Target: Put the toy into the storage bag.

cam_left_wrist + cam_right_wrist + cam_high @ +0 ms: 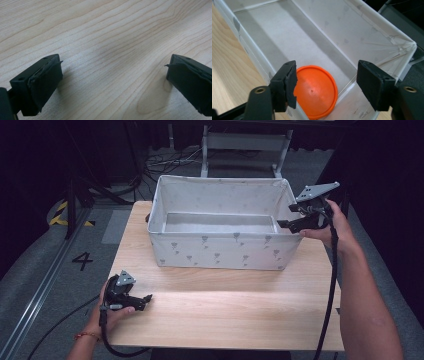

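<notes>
Orange disc [315,91] lies flat on the floor of the white fabric bin [220,251], at its right end corner. Right gripper [327,86] above it, jaws apart, holding nothing. Left gripper [112,82] wide apart over the wooden table [225,310].

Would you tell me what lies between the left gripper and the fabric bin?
Only bare wooden table lies between the left gripper and the fabric bin, in the high view.
</notes>
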`<state>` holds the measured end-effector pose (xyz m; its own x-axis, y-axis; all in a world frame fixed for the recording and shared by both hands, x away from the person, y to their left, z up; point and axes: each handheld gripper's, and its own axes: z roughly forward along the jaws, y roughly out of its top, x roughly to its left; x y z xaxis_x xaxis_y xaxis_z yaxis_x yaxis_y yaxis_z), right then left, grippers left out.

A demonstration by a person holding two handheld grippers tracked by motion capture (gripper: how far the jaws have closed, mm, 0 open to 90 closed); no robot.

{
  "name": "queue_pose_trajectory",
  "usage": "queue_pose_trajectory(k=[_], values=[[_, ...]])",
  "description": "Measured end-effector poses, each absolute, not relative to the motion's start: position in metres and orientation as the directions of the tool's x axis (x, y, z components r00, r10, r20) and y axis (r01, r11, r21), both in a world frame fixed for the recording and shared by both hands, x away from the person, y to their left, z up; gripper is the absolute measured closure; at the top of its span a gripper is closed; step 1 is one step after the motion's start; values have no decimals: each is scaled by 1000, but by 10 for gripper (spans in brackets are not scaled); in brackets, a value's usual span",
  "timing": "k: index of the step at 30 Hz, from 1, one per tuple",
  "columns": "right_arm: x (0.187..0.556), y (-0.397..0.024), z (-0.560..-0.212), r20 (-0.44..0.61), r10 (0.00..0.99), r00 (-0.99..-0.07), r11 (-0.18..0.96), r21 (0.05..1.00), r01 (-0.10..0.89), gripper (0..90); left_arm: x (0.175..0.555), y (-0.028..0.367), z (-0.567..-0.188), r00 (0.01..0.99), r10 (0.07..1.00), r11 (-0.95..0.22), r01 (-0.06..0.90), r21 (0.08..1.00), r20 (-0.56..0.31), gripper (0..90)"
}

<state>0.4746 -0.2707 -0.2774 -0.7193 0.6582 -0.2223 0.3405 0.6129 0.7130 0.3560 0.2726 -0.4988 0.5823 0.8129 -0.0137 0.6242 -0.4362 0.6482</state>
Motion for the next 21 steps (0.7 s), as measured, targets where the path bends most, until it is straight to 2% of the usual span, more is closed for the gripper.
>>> queue_pose_trajectory(k=[6,21], values=[[463,-272,-272,-202,707,-678,563,741,367,284,356,273,-499,587,810,-437,623,649,-17,6],[420,-280,-276,-269,704,-657,573,761,303,255,356,273,-499,589,808,-442,623,645,-16,6]])
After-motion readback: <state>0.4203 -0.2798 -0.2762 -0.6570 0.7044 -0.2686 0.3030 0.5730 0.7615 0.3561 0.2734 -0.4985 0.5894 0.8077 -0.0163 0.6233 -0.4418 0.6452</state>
